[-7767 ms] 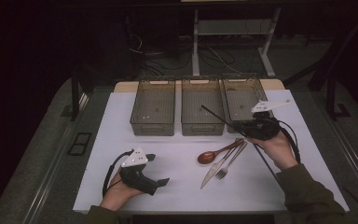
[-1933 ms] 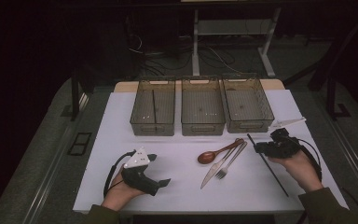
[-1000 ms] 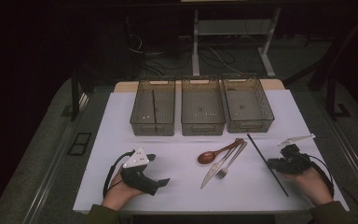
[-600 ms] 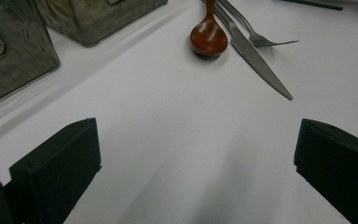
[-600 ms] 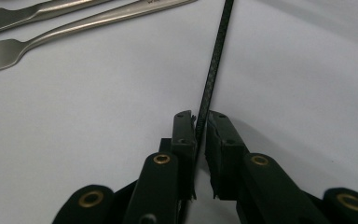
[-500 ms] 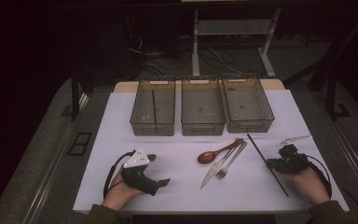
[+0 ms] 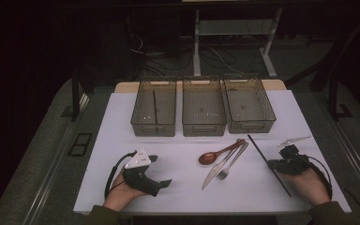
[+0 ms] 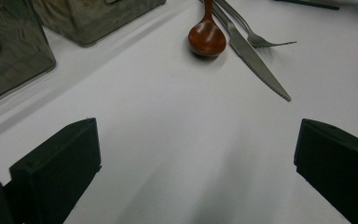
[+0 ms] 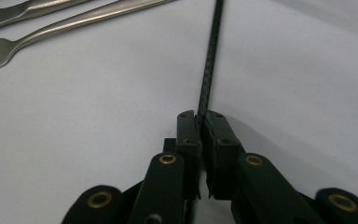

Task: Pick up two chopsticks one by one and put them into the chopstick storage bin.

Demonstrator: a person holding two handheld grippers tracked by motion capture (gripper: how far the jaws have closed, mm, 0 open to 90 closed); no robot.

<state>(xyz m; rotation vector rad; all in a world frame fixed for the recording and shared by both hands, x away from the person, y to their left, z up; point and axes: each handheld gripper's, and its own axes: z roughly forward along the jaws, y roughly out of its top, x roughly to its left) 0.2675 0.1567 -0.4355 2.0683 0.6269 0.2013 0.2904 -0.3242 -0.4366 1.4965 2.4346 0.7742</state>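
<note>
At the right edge of the white surface [image 7: 122, 117], the right tool [image 7: 274, 165] is clamped on a thin black chopstick [image 7: 262, 152], its two pads having just been closing until they pinch the rod between them. In the right gripper view the chopstick [image 9: 210, 60] runs straight out from between the pressed pads [image 9: 188, 133] and away across the sheet. Seen from above, the stick lies slanted on the surface, one end pointing toward the rightmost of three clear bins [image 7: 249, 105] at the back, the other end toward the near edge.

Just to its left lie a wooden spoon [image 7: 215, 154], a knife [image 7: 222, 164] and a fork [image 7: 232, 164], bunched together. A second black chopstick [image 7: 154, 105] already lies in the leftmost bin [image 7: 153, 126]; the middle bin [image 7: 203, 126] stands between the two others.

The left tool [image 7: 164, 183] rests on the surface at the near left, held in the person's left hand [image 7: 119, 194], its jaws spread wide apart with nothing between them. Its own camera looks toward the spoon [image 8: 207, 39] and the knife [image 8: 251, 60].
</note>
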